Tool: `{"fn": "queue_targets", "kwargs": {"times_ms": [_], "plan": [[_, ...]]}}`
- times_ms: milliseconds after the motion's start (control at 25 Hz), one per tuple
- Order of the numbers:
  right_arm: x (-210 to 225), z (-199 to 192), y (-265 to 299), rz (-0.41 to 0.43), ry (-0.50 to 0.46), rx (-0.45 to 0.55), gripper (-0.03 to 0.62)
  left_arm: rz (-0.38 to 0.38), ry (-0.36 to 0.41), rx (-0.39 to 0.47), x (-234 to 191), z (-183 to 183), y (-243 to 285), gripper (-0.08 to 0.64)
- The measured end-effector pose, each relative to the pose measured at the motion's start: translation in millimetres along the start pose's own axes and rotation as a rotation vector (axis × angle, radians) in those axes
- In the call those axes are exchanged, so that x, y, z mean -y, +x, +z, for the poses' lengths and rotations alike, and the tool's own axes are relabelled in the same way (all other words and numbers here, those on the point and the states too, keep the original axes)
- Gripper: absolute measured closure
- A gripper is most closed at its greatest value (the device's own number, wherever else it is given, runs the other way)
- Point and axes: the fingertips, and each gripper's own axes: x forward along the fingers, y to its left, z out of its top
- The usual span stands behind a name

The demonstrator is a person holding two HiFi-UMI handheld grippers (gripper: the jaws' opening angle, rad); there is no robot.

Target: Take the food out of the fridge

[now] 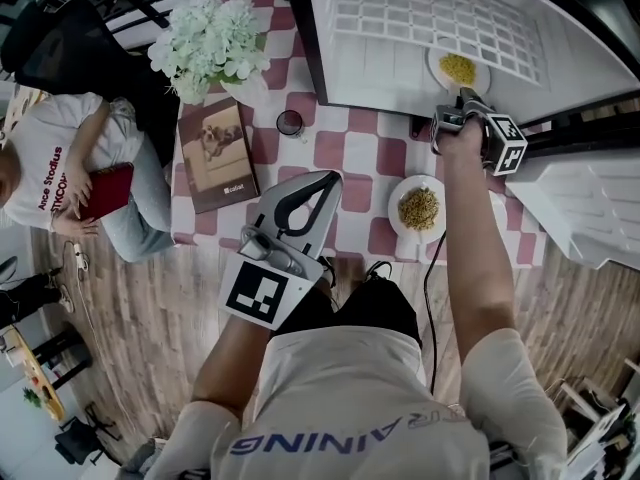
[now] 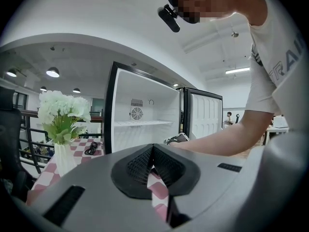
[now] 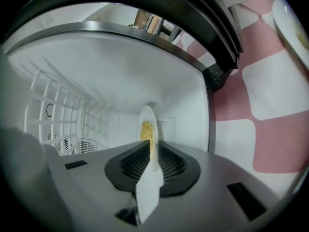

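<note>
"TRAI" on the person's shirt (image 2: 285,71)

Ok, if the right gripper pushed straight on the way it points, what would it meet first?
The right gripper is shut on the plate of yellow food. Carried straight on, that plate would probably reach the fridge's back wall first, though depth is unclear.
</note>
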Motion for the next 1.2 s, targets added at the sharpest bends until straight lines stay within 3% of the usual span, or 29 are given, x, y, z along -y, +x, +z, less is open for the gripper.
{"fn": "queue_targets", "kwargs": {"times_ms": [40,240,840,1000,1200], "plan": [[1.3,-0.1,-0.4,-0.005,-0.004,0.000,0.548,0.002,0.002,0.001,0.8,-0.2,-0.5,0.552],[-3.6,1.1,-14.1,0.045,-0.026,-0.002,0.560,0.007,-0.004,0.002,5.4,-2.7,-4.0,0.552],[35.1,-2.1,-71.7,0.053,-0.033,-0.051,0.560,-0.018,0.003,0.026,17.3,-0.7,-7.9,0.552],[40.1,-5.0,-71.5,0.053,-0.028,-0.071,0.560,-0.010,-0.025,0.026,16.9,-3.3,-11.8,0.552],[36.8,-8.7,-61.3,0.088,0.006,-0.090,0.517,-0.009,-0.013,-0.009,15.5,-8.9,-12.2,0.552]]}}
